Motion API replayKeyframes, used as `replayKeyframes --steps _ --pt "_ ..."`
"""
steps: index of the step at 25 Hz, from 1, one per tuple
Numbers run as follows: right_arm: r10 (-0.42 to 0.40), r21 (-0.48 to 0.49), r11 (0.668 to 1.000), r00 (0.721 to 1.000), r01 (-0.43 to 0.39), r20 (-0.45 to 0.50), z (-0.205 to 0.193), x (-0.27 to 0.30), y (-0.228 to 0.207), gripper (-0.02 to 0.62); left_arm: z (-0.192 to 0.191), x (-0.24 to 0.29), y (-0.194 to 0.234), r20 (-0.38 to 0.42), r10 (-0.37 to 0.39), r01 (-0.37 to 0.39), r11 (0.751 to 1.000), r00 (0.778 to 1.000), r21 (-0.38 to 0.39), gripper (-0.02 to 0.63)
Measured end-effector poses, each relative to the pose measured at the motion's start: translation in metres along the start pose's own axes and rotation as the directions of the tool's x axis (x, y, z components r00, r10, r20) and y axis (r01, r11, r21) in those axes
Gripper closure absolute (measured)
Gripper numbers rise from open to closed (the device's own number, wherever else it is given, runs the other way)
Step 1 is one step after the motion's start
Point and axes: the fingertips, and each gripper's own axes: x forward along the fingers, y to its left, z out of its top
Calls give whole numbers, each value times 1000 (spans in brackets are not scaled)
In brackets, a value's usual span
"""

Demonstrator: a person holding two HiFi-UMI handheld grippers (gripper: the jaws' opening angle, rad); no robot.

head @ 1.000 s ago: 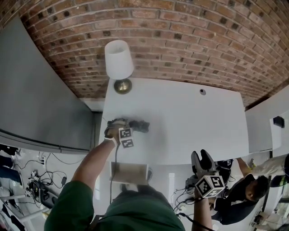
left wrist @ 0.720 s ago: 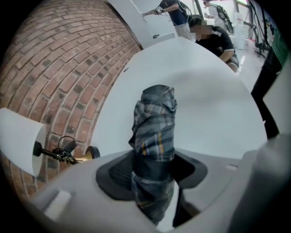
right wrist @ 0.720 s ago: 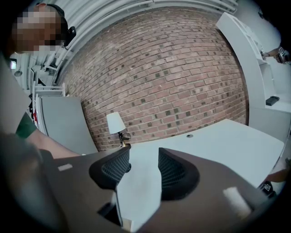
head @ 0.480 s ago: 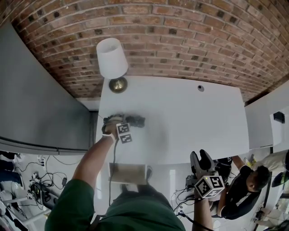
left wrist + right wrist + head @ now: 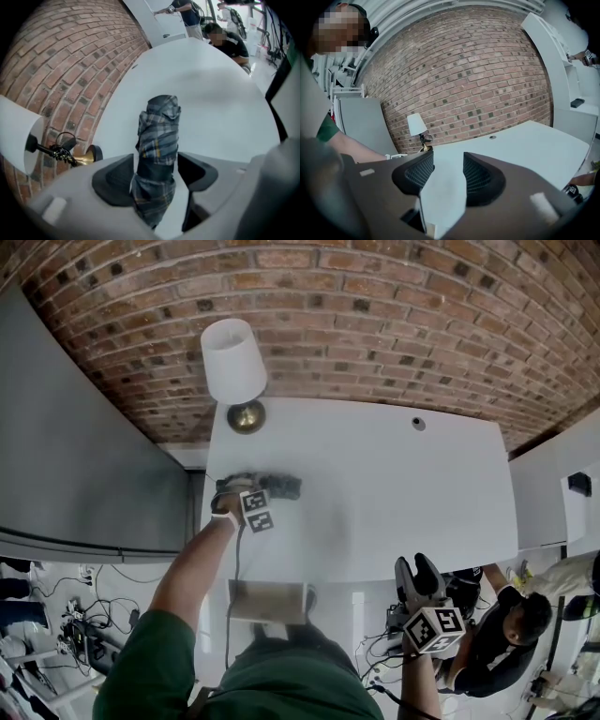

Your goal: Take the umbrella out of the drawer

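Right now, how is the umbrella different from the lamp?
The umbrella is dark plaid and folded; the lamp has a white shade and brass base. The umbrella lies flat; the lamp stands upright. Both rest on the white table.

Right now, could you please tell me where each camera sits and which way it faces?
Head view: on the person's head, looking steeply down at the white table; green-sleeved arm, left tongs, right tongs show.
Left gripper view: on the left tongs, looking along opening jaws at the folded plaid umbrella between them.
Right gripper view: on the right tongs, facing the red brick wall across the table; jaws apart, empty.
Shared: all three show the white-shaded brass lamp.
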Motion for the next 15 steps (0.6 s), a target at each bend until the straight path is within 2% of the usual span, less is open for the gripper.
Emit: replayKeyframes --steps 5,9,12,15 --pt "21 -5 1000 1000 -21 14 4 4 16 397 10 -24 3 85 43 -40 999 995 -28 310" --pt "44 -21 999 999 -44 30 9 7 37 397 14 -63 7 181 92 -83 995 979 -58 314" --pt "53 -45 998 998 -51 47 12 4 53 397 19 -111 14 281 173 -143 982 944 -123 334" --pt "61 -96 994 994 -52 86 23 2 67 397 22 -168 26 369 268 -192 954 890 -229 357"
